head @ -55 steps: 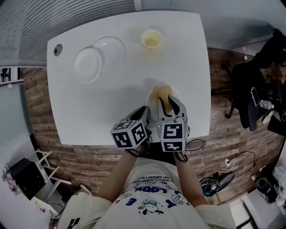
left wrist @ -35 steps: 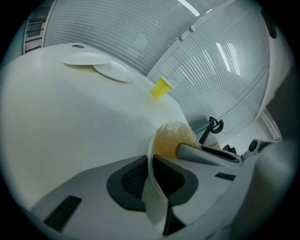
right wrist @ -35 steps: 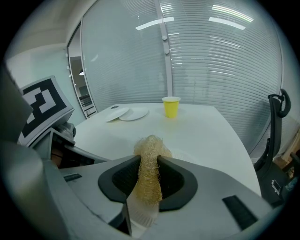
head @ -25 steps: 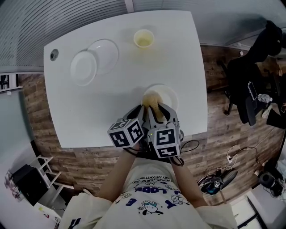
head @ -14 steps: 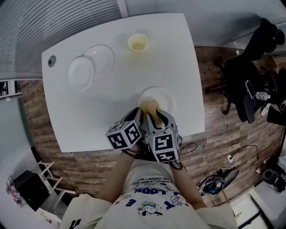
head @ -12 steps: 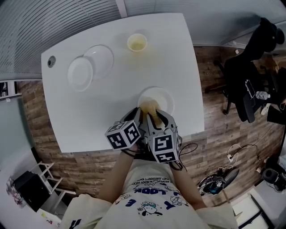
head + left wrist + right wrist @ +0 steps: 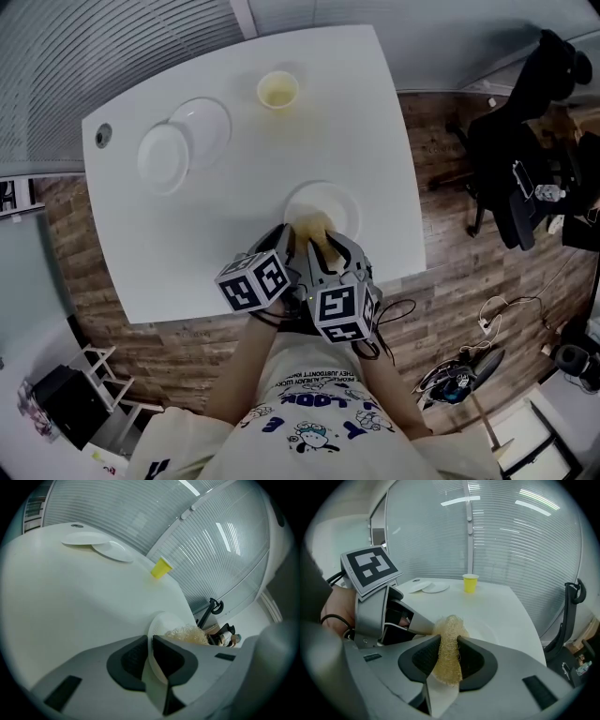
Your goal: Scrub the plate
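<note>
The fingers [image 7: 129,660] of the left gripper [image 7: 150,656] stand closed on the near rim of the white plate [image 7: 165,620]; we read a firm clamp there. The plate is on the white table [image 7: 234,234], close to its near edge. Just to the right, we find the right gripper [image 7: 448,641] with its fingers [image 7: 417,660] pressed on a pale fibrous scrubber [image 7: 449,667], whose tip reaches over the plate's near part. At the far side we note two overlapping plates [image 7: 164,155] at left and a yellow cup [image 7: 277,91] to their right.
</note>
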Demonstrator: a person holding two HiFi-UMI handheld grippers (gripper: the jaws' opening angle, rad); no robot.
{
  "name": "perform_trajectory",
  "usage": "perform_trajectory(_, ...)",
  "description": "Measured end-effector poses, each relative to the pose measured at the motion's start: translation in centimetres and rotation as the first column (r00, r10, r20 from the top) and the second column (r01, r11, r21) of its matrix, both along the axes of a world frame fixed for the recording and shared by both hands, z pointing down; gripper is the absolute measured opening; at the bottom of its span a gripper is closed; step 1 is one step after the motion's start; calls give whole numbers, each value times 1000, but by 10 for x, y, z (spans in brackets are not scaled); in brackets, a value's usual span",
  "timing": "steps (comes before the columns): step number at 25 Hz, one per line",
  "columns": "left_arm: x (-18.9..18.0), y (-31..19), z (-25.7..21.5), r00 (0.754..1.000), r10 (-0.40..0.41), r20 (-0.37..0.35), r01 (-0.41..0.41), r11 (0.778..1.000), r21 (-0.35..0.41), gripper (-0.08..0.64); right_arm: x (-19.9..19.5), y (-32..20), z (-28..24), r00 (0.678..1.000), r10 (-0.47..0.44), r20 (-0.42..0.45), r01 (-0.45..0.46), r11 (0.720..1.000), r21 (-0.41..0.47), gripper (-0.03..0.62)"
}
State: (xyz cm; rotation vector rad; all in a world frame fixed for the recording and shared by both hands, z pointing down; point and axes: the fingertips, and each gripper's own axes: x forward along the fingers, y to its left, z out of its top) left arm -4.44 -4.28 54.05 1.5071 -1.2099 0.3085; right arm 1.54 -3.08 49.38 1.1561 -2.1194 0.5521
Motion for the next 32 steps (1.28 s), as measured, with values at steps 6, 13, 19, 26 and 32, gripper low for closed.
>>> perform_trajectory(6, 1, 1, -1, 1000, 2, 9, -2, 1000, -2, 57, 10, 2, 0, 1000, 7, -24, -7, 1000, 8, 103)
perform_trajectory(13, 0, -1, 0, 1000, 5, 13, -4, 1000, -2, 57, 23, -1, 0, 999, 36, -36, -35, 999, 23, 103)
perform_trajectory(19, -2, 0, 2, 1000, 8, 15, -8, 1000, -7, 57, 32, -3, 0, 996, 74, -55, -73, 997, 36, 103)
perform_trajectory(26, -2, -3, 2, 1000, 23, 18, -23, 1000, 5, 58, 46, -10, 0, 992, 114, -60, -111, 993, 49, 103)
perform_trajectory(32, -5, -2, 5, 1000, 15, 22, -15, 1000, -10, 58, 49, -11, 0, 989, 120, -82, -116, 992, 52, 103)
